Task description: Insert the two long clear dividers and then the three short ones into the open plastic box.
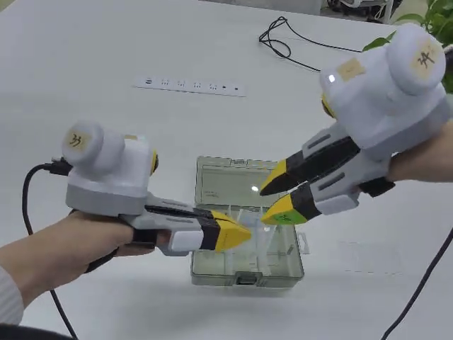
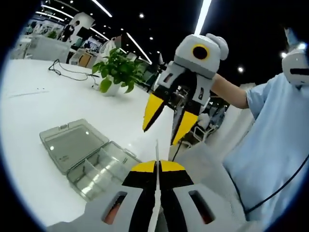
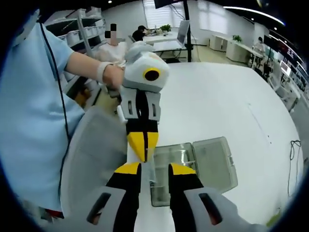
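Observation:
The open clear plastic box (image 1: 221, 277) lies on the white table with its lid (image 1: 226, 183) flat behind it; in the left gripper view the box (image 2: 85, 187) has clear partitions inside. My left gripper (image 1: 245, 234) hovers over the box's left side, shut on a thin clear divider (image 2: 157, 151) that stands up from between its jaws. My right gripper (image 1: 268, 202) reaches in from the upper right, open, with its yellow tips just above and right of the left gripper's tips. In the right gripper view the divider (image 3: 151, 175) sits between my right gripper's (image 3: 153, 167) spread jaws, without touching either.
A white power strip (image 1: 191, 86) lies at the back of the table and a black cable (image 1: 283, 44) curls behind it. A potted plant (image 1: 423, 20) stands at the far right corner. Black cords trail from both grippers along the table's near edges.

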{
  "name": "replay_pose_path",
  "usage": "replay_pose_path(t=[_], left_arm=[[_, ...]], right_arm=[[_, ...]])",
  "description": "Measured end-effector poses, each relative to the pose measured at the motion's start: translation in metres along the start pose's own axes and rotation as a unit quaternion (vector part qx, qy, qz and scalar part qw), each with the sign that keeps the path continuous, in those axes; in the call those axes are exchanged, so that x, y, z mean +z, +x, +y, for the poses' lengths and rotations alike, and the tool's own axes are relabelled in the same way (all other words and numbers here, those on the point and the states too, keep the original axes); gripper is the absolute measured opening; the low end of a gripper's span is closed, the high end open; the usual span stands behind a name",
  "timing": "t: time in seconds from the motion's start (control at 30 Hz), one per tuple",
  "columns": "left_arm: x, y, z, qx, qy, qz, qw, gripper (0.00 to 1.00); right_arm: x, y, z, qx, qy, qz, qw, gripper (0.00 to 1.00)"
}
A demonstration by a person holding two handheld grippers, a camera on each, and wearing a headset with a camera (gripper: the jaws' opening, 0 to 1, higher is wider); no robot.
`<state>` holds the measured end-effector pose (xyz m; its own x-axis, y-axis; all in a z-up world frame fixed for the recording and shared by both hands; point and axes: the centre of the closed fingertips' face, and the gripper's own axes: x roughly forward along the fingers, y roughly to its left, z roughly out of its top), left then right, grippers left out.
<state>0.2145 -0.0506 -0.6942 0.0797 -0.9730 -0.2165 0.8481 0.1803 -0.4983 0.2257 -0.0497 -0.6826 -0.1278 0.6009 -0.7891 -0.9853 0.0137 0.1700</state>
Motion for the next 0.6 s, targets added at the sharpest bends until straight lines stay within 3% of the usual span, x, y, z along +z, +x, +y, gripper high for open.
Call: replay_pose_path(t=[0.07, 0.1, 0.13, 0.27, 0.6], left_arm=[[0.001, 0.0, 0.001, 0.005, 0.044, -0.006, 0.999, 0.0], [-0.002, 0.0, 0.001, 0.008, 0.051, -0.001, 0.9987, 0.0], [-0.001, 0.0, 0.001, 0.009, 0.077, -0.007, 0.997, 0.0], [-0.002, -0.002, 0.005, 0.026, 0.134, -0.009, 0.9906, 0.0], [-0.002, -0.004, 0.008, 0.027, 0.139, -0.022, 0.9897, 0.0]], right_arm=[[-0.002, 0.004, 0.003, 0.011, -0.002, 0.015, 0.9998, 0.21], [-0.002, 0.006, 0.003, 0.014, -0.004, 0.019, 0.9997, 0.2], [-0.002, 0.007, 0.004, 0.018, -0.006, 0.024, 0.9995, 0.19], [-0.004, 0.014, 0.007, 0.031, -0.016, 0.049, 0.9982, 0.17], [-0.003, 0.025, 0.003, 0.046, -0.021, 0.068, 0.9964, 0.09]])
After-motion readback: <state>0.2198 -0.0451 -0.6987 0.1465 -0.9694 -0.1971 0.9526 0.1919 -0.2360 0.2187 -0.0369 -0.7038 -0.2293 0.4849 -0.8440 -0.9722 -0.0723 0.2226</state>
